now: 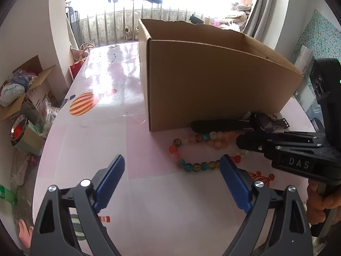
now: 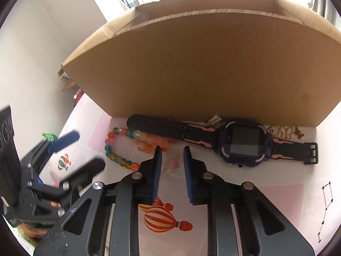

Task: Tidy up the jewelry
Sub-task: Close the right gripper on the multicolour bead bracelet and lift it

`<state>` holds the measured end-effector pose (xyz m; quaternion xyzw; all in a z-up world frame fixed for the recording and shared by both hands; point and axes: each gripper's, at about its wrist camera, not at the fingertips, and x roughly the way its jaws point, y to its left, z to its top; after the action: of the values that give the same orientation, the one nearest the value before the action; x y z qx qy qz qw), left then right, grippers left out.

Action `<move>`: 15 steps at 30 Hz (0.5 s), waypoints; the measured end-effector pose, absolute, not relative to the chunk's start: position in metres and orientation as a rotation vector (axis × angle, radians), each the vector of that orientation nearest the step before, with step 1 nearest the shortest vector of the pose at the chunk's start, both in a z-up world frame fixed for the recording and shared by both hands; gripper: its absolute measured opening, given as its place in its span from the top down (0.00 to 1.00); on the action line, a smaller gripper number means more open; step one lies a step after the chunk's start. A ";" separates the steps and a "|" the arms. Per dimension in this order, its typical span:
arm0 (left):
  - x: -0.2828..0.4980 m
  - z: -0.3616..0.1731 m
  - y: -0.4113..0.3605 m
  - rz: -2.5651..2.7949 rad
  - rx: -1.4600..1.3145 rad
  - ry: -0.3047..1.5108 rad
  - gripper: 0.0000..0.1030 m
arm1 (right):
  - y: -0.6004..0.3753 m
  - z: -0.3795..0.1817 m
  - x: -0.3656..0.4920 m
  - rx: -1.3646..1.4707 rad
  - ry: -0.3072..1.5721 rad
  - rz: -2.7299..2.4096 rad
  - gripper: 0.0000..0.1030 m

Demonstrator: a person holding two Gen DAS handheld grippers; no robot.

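Beside cardboard box: right gripper jaws narrowed around pale beads of bracelet, contact unclear; left gripper wide open, empty; watch nearby.

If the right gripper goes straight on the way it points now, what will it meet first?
Probably the bead bracelet: its pale pink beads lie between the right gripper's narrowed jaws. The watch and cardboard box lie beyond; depth is unclear.

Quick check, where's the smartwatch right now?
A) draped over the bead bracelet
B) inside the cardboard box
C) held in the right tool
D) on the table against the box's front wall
D: the smartwatch lies flat on the table along the cardboard box front wall.
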<state>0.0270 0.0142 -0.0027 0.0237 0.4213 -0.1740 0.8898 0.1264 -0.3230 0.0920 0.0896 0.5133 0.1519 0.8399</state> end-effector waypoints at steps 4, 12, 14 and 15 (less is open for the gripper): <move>0.040 -0.004 0.005 -0.371 0.059 0.895 0.38 | -0.314 0.093 0.127 0.160 1.084 0.317 0.91; 0.036 -0.017 -0.003 -0.358 0.150 0.955 0.67 | -0.311 0.097 0.108 0.146 1.099 0.319 0.92; 0.031 -0.017 -0.005 -0.359 0.156 0.953 0.72 | -0.308 0.097 0.109 0.137 1.092 0.318 0.92; 0.028 -0.018 -0.006 -0.359 0.166 0.947 0.79 | -0.306 0.097 0.109 0.130 1.088 0.318 0.92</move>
<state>0.0276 -0.0058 -0.0184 0.0795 0.4532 -0.1715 0.8711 0.1085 -0.3061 0.0969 0.0616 0.5150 0.1507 0.8416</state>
